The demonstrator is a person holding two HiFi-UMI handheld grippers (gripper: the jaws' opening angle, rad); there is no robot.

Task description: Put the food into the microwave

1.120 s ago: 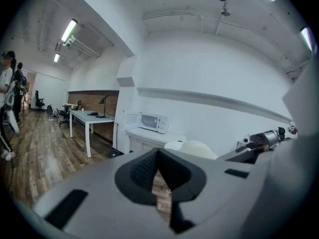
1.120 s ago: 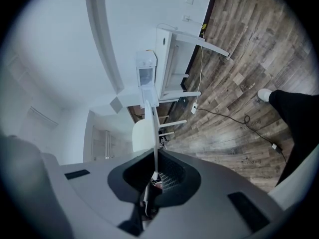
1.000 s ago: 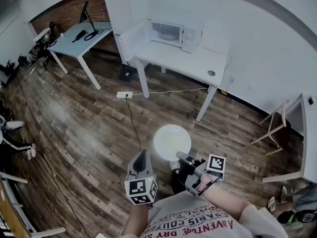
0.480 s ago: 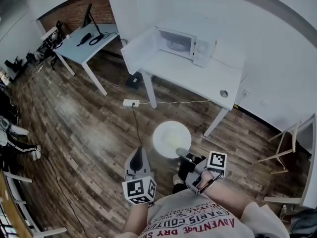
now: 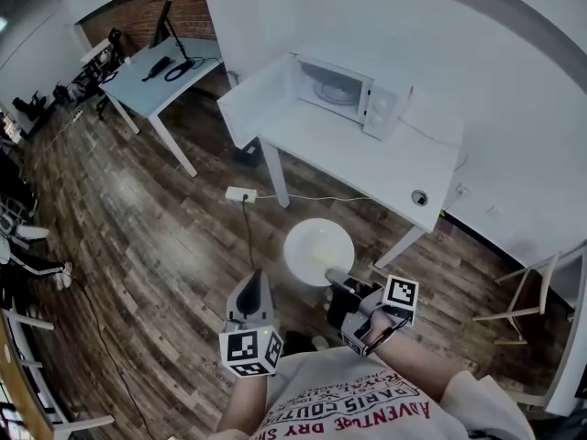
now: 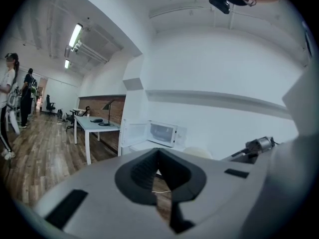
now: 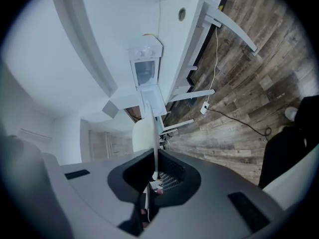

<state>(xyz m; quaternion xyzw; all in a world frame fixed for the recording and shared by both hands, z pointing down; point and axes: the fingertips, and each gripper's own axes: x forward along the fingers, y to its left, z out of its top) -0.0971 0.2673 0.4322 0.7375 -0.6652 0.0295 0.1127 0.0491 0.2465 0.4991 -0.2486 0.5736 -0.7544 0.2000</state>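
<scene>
In the head view my right gripper (image 5: 337,282) is shut on the near rim of a white plate (image 5: 316,250), which it holds level above the wooden floor; the plate's top looks faintly yellowish. Seen from the right gripper view, the plate (image 7: 153,128) runs edge-on between the pads of the right gripper (image 7: 155,176). My left gripper (image 5: 254,287) hangs left of the plate, shut and holding nothing, as its own view of the left gripper (image 6: 158,153) also shows. Ahead, a white microwave (image 5: 353,90) stands on a white table (image 5: 367,154) with its door swung open to the left.
A grey-blue desk (image 5: 160,67) with a lamp and cables stands at the back left. A power strip (image 5: 240,193) and its cable lie on the floor before the table. A wooden frame (image 5: 523,291) stands at the right. A person (image 6: 9,93) stands far left.
Both grippers and the plate have travelled across the floor towards the white table; the table and microwave now sit closer and larger. The grip on the plate is unchanged.
</scene>
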